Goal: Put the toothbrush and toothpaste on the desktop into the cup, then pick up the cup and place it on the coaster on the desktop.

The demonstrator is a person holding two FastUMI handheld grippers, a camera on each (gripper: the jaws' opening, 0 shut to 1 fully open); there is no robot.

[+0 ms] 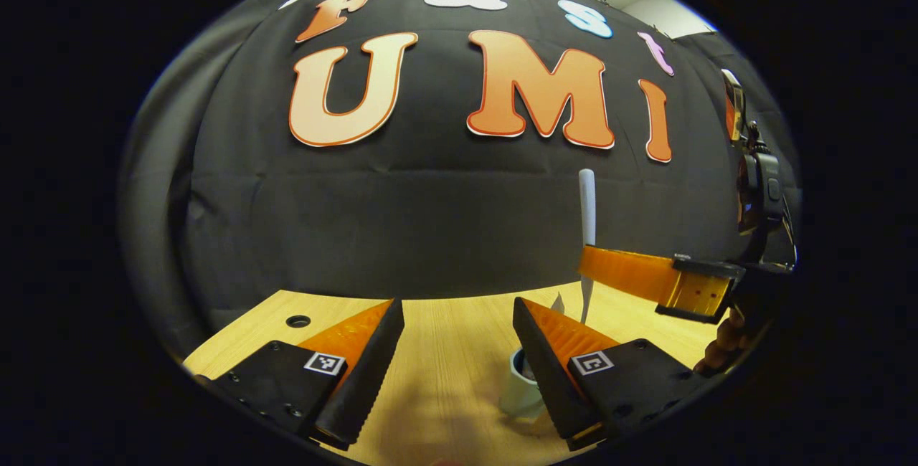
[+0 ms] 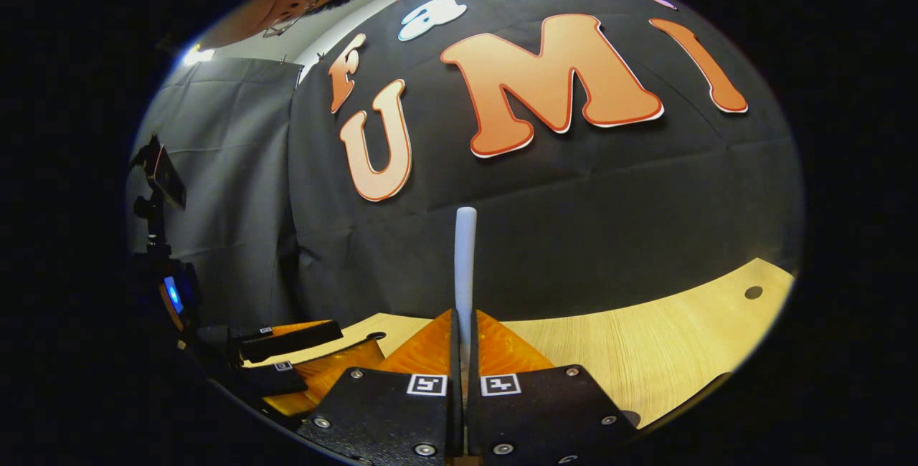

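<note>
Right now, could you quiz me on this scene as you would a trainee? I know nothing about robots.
1. True or false: the right gripper has its fingers pressed together on the toothbrush.
2. Which way does the toothbrush stand in that grip? A) flat along the table B) upright C) pointing down at the floor
3. In the left gripper view, what pale object sits on the wooden table beside the left gripper?

Key:
1. True; both fingers close on its handle.
2. B; it rises straight up before the booth wall.
3. The cup, partly hidden behind one finger of the open left gripper.
</note>
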